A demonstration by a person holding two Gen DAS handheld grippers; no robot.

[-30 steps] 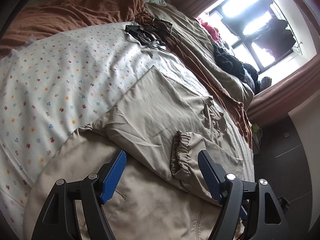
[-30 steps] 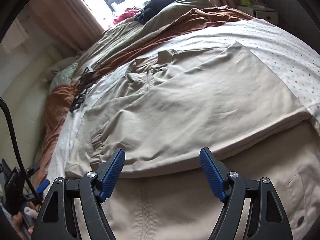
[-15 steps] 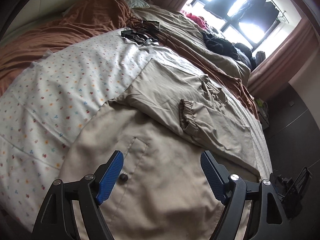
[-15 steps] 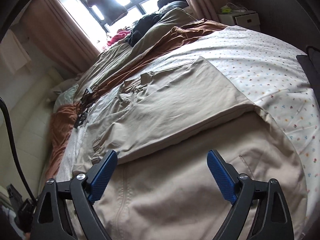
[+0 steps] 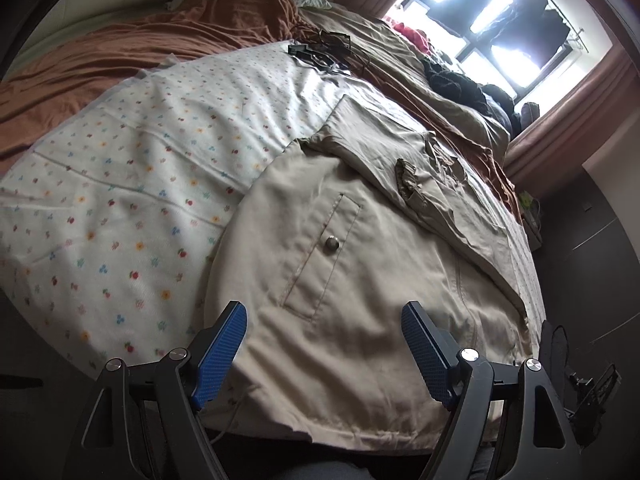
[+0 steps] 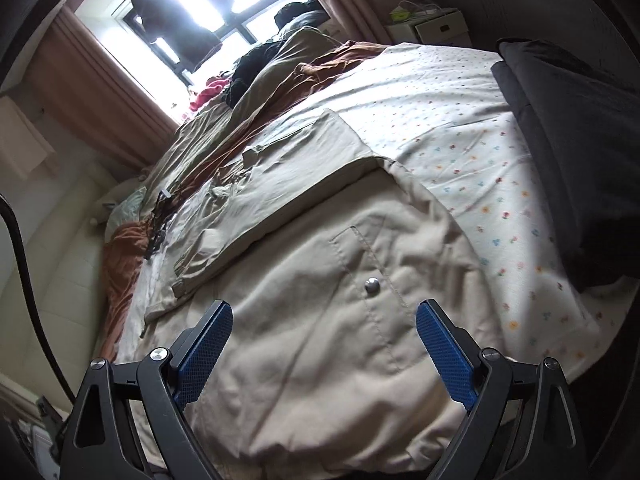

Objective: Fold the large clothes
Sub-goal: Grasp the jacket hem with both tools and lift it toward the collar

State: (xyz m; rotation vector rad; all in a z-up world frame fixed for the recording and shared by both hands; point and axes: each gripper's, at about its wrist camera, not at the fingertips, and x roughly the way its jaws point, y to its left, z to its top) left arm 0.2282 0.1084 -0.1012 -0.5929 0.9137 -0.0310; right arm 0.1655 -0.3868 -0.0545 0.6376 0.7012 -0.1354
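Observation:
A large beige jacket lies spread on the bed, both sleeves folded across its upper part. One elastic cuff rests near the middle. Its hem hangs at the bed's near edge. A flap pocket with a metal snap faces up; another snap shows in the right wrist view, where the jacket fills the foreground. My left gripper is open and empty, above the hem area. My right gripper is open and empty, above the other side of the hem.
The jacket lies on a white flower-print sheet. A brown blanket, black cables and piled dark clothes lie farther back by the window. A dark cushion sits at the right bed edge.
Both grippers have pulled back from the folded sleeves toward the near edge of the bed, so the jacket's lower body, pockets and hem have come into view. Both stayed open.

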